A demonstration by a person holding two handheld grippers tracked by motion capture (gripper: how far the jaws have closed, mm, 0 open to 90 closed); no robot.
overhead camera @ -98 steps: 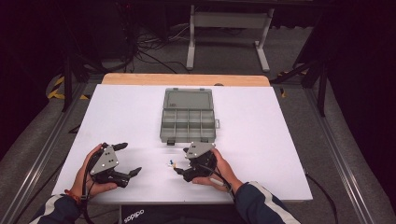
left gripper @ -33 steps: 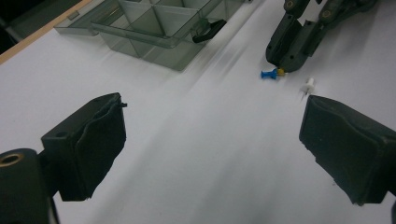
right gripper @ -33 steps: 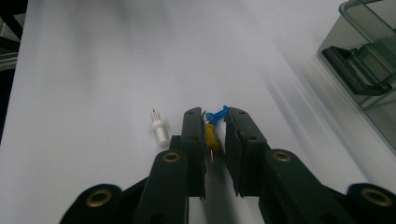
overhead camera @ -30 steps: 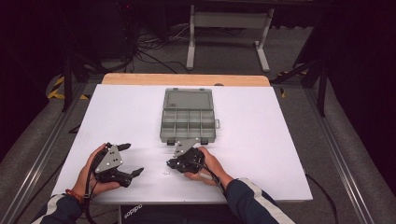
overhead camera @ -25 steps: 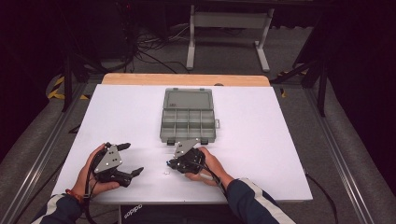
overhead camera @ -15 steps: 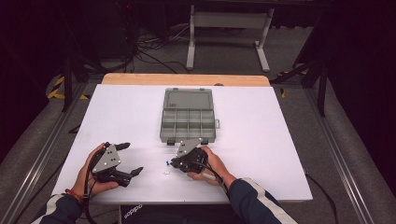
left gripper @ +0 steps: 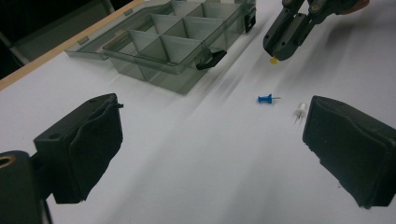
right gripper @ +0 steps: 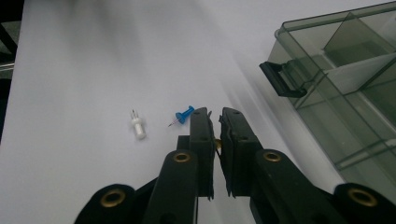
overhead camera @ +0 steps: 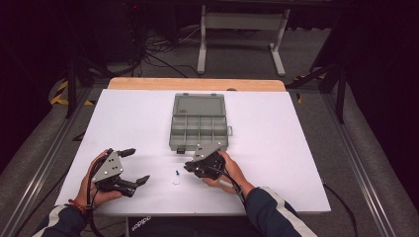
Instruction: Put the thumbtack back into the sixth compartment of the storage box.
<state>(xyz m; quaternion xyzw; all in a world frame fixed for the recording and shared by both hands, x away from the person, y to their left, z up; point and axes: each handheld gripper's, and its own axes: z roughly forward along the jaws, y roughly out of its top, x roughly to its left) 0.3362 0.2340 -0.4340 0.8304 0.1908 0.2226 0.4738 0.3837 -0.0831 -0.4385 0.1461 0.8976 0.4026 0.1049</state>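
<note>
Now | right claw [right gripper: 214,116] clamped on yellow pin [left gripper: 273,60], lifted off bench [overhead camera: 296,148] | blue pin [left gripper: 265,98] left near | left claw [left gripper: 210,140] apart.

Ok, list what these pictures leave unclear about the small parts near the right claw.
- Yellow piece: in the left gripper view just a tip shows under the right claw, whose jaws cover the rest; its kind is unclear.
- Same piece in the right gripper view: a sliver between the nearly shut jaws.
- Blue pushpin and white part: specks in the high view, too small to identify there.
- Organizer box: cut off by the right gripper view's edge.
</note>
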